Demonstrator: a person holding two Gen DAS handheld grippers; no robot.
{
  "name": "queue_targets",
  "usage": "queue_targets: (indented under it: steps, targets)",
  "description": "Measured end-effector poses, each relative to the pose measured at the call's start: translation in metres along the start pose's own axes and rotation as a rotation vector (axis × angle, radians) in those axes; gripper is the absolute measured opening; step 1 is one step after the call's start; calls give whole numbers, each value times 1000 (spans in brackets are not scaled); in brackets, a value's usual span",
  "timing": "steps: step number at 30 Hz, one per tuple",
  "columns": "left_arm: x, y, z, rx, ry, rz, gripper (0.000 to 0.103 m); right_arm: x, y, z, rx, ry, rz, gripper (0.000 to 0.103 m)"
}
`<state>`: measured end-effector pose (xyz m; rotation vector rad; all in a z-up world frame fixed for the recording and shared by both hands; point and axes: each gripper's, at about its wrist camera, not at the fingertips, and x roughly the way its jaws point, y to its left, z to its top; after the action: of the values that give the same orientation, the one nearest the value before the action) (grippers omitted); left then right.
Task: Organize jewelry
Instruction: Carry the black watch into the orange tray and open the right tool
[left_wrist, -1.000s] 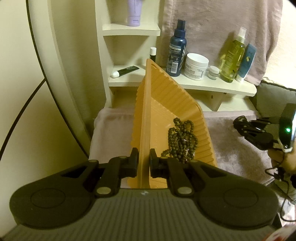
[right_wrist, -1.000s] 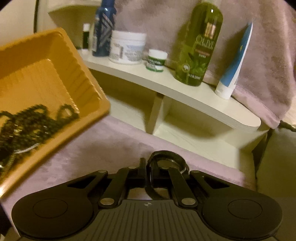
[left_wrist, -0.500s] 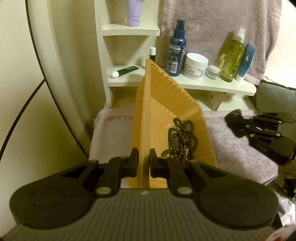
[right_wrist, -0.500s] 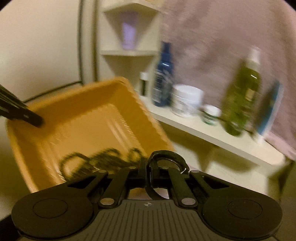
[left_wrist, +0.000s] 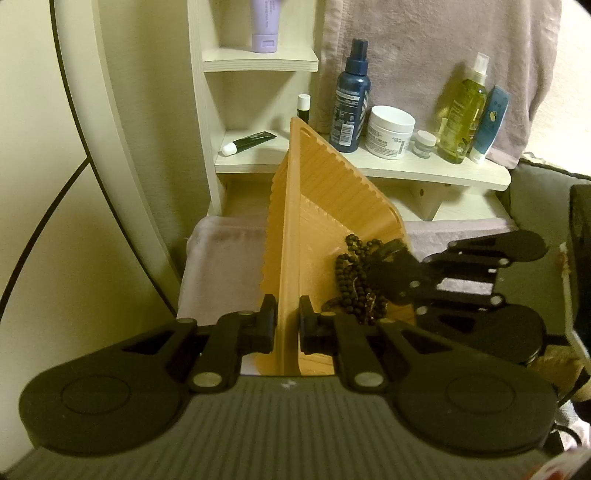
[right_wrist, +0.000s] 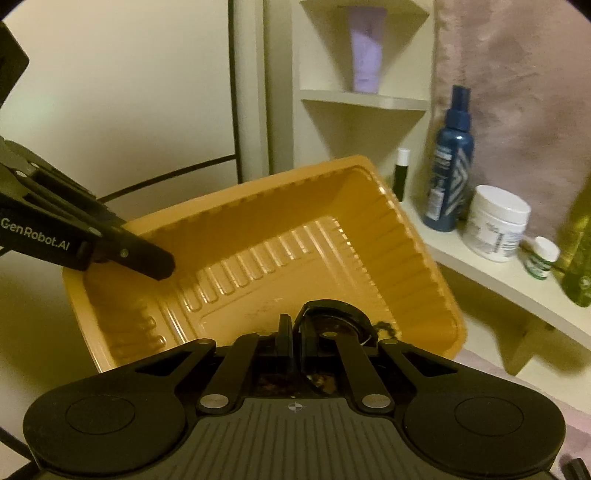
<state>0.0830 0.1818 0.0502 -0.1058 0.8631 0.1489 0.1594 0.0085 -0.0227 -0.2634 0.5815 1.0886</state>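
Observation:
My left gripper (left_wrist: 287, 321) is shut on the near rim of an orange ribbed tray (left_wrist: 325, 206), holding it tilted above a mauve cloth. A dark bead necklace (left_wrist: 349, 280) lies heaped in the tray's low corner. My right gripper (right_wrist: 293, 332) is shut on a dark ring-shaped bracelet (right_wrist: 332, 308). It reaches in from the right over the tray (right_wrist: 295, 240), just above the beads (right_wrist: 386, 326). In the left wrist view the right gripper (left_wrist: 384, 266) covers part of the necklace. The left gripper's fingers (right_wrist: 147, 258) show at the tray's left rim.
A cream shelf (left_wrist: 424, 171) behind the tray carries a blue bottle (left_wrist: 351, 99), a white jar (left_wrist: 389, 131), a small pot and a green bottle (left_wrist: 461, 114). A towel hangs behind them. The mauve cloth (left_wrist: 218, 258) covers the surface; a round mirror frame curves at the left.
The right gripper swung left and up from beside the tray to over it, carrying the bracelet above the beads. The left gripper and tray stayed still.

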Motion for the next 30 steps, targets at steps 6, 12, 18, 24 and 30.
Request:
queue_targets:
  steps: [6,12,18,24,30]
  targets:
    - [0,0,0,-1,0,-2,11,8,1,-3,21,28,19,4]
    - [1,1,0,-3,1,-4,10,11,-1,-7,44,48,21,14]
    - [1,3,-1,-8,0,-7,10,3,-1,-5,52,26,16,32]
    - [1,4,-2,-11,-1,-8,10,-14,-9,-11,85,0,-24,33]
    - [1,3,-2,-10,-3,-8,10,-40,-29,-31,133,-9,-109,34]
